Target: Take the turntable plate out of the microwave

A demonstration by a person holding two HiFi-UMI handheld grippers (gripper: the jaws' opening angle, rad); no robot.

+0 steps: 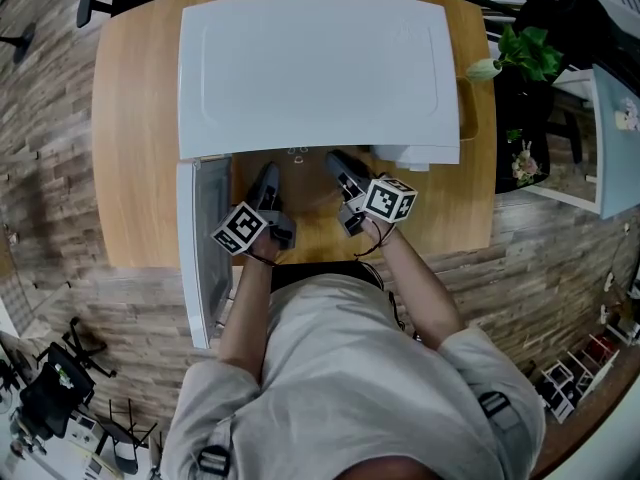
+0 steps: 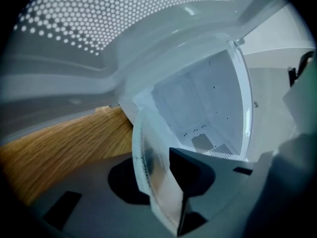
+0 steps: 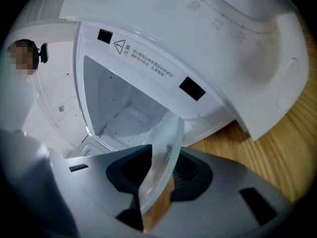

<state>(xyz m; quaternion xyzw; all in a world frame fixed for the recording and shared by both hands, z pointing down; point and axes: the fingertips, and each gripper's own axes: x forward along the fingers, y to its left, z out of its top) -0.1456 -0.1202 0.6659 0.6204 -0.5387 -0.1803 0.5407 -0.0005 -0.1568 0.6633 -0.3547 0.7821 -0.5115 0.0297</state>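
L gripper (image 2: 158, 182) & R gripper (image 3: 158, 175) fingers pinch turntable plate (image 3: 166, 143) rims (opposite sides); plate prob. lies level.

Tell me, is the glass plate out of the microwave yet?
Nearly. Done: the door is open and the cavity looks empty. In hand: left gripper and right gripper pinch the turntable plate in front of the opening. Still to do: carry it clear and set it down.

My count, on one table (image 1: 130, 168): mostly ones.
Two tongs, my left gripper (image 1: 267, 178) and right gripper (image 1: 338, 163); one plate (image 3: 161, 162); one microwave (image 1: 315, 68) with one door (image 1: 200, 253); one plant (image 1: 525, 53).
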